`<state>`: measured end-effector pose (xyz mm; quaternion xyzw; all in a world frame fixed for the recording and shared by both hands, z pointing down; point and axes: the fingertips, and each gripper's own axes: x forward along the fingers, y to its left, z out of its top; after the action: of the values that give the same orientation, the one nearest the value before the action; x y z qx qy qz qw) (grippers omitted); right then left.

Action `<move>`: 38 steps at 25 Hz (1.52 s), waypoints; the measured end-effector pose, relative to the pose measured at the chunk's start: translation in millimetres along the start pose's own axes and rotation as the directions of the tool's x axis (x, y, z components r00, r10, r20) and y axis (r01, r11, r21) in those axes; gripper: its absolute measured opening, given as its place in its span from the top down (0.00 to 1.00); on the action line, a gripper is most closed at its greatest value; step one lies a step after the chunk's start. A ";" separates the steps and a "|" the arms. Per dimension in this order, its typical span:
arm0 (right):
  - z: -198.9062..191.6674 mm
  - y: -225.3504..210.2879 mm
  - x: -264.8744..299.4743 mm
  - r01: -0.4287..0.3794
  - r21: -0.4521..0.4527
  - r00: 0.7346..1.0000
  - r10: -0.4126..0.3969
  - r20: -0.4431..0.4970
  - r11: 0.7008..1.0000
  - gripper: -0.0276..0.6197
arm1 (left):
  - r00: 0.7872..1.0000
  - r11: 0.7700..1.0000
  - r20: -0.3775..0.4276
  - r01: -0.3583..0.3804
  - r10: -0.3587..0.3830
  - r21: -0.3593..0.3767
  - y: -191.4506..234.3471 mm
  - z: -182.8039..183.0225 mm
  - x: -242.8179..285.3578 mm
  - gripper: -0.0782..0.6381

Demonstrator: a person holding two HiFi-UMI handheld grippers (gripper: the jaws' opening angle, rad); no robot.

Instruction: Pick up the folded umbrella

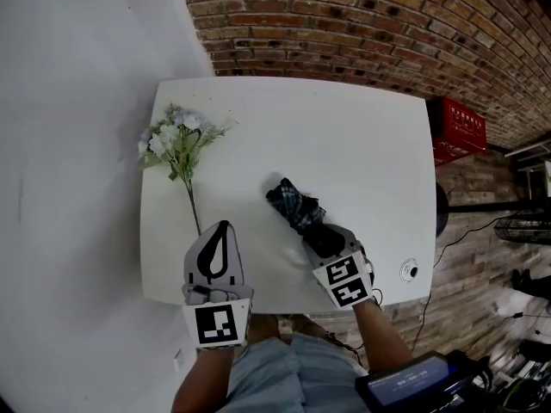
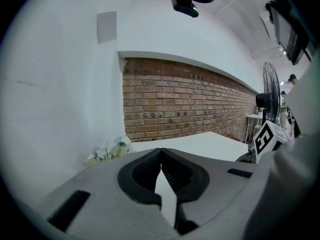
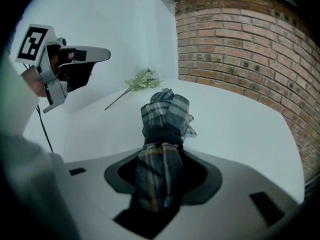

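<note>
The folded umbrella (image 1: 295, 205), dark plaid fabric, lies slantwise on the white table (image 1: 362, 136) near its front edge. My right gripper (image 1: 325, 237) is shut on the umbrella's near end. In the right gripper view the plaid bundle (image 3: 165, 116) fills the gap between the jaws of that gripper (image 3: 161, 166) and sticks out ahead over the tabletop. My left gripper (image 1: 224, 229) hovers at the table's front left, shut with nothing in it. Its fingertips meet in the left gripper view (image 2: 161, 153).
A bunch of pale artificial flowers (image 1: 178, 140) lies at the table's left side, its stem reaching toward the left gripper. A small round fitting (image 1: 409, 270) sits in the front right corner. A red crate (image 1: 461, 130) and a floor fan (image 1: 523, 228) stand right of the table.
</note>
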<state>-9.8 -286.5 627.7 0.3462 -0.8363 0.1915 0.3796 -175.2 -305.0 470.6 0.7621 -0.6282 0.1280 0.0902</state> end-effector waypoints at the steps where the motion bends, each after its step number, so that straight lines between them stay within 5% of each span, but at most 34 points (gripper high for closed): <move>1: 0.3 0.0 -0.4 0.002 0.000 1.000 -0.002 0.001 1.000 0.67 | 1.000 1.000 0.003 -0.001 0.001 0.000 -0.1 1.7 -0.6 0.88; 18: 3.3 3.2 -13.1 0.016 0.016 0.998 -0.017 0.052 1.000 0.67 | 1.000 1.000 0.027 -0.010 0.009 0.026 -4.9 16.9 -18.0 0.88; 38: 50.1 -1.4 -59.7 0.074 0.026 0.968 -0.078 0.237 0.997 0.67 | 0.996 0.998 0.088 -0.009 0.004 0.055 -21.3 39.8 -42.4 0.88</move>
<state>-5.8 -290.7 550.0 0.4015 -0.8603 0.1411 0.2807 -158.6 -273.1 420.2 0.7671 -0.6304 0.1121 0.0407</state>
